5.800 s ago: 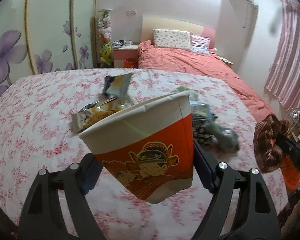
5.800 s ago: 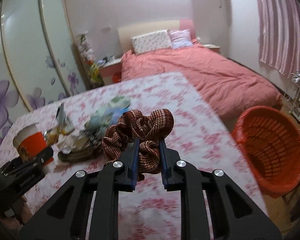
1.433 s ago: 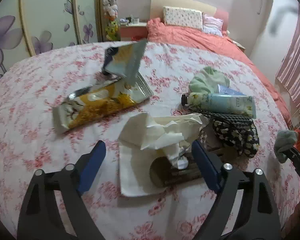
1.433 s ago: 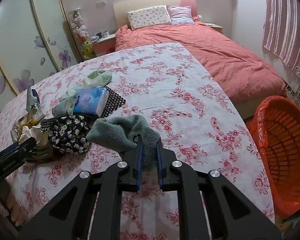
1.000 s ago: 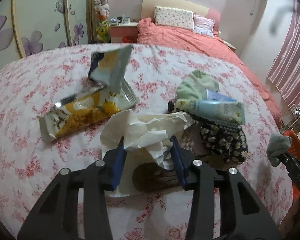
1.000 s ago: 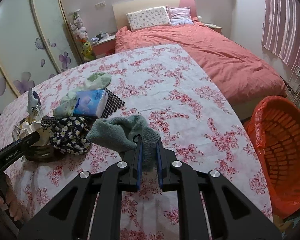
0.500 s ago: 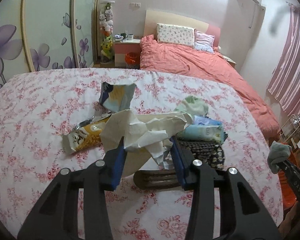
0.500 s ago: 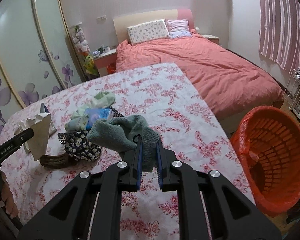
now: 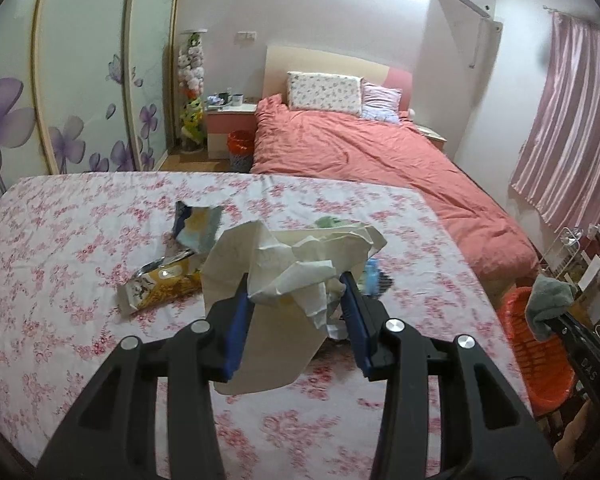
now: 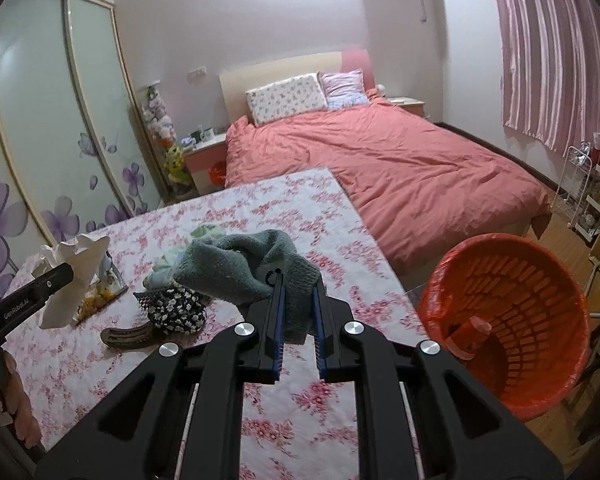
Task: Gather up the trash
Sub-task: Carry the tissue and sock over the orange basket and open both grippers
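White tissue is pinched in your left gripper; your right gripper, frame centre, clamps a grey sock.

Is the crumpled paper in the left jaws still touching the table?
Apart. In the right wrist view the paper hangs from the left gripper, with its lower edge clear above the floral tablecloth; only the gripper touches it.

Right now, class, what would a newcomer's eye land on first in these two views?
Front and centre in each view are the loads: the left gripper is shut on crumpled paper and the right gripper on a grey sock, both above the floral table. Next comes the orange basket off the table's right edge.
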`<action>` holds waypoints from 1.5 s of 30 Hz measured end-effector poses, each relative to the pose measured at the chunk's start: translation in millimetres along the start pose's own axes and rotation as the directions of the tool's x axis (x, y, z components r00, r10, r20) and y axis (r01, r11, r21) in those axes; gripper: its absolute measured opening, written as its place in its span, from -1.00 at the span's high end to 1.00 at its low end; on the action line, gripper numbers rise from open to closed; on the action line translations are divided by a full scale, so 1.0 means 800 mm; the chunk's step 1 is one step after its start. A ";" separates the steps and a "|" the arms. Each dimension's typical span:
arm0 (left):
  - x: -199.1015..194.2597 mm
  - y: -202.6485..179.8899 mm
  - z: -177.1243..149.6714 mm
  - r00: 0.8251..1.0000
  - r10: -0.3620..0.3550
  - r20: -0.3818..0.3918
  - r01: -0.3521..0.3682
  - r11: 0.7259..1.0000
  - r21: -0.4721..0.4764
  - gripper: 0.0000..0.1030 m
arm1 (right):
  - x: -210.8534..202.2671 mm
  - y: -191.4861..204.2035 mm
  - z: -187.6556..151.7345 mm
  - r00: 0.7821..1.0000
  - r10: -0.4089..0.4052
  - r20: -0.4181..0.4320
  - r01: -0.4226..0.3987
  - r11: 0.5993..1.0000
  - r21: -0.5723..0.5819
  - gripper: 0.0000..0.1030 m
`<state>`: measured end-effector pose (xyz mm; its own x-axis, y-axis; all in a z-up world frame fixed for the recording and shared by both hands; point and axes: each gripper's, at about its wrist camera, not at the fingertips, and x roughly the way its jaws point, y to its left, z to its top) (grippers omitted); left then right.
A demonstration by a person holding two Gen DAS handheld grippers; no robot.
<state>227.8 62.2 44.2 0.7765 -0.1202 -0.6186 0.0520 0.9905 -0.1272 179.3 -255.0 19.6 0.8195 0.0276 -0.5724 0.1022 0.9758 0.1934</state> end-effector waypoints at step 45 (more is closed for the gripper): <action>0.034 -0.371 -0.085 0.879 -0.433 -0.202 0.474 0.840 0.264 0.17 | -0.029 -0.239 -0.025 0.952 -0.299 0.067 0.258 0.900 0.350 0.76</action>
<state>190.5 -239.2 12.5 0.5327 -0.5479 -0.6450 0.5777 0.7924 -0.1959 129.6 -437.4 -20.4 0.7876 -0.2799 -0.5489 0.5008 0.8097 0.3058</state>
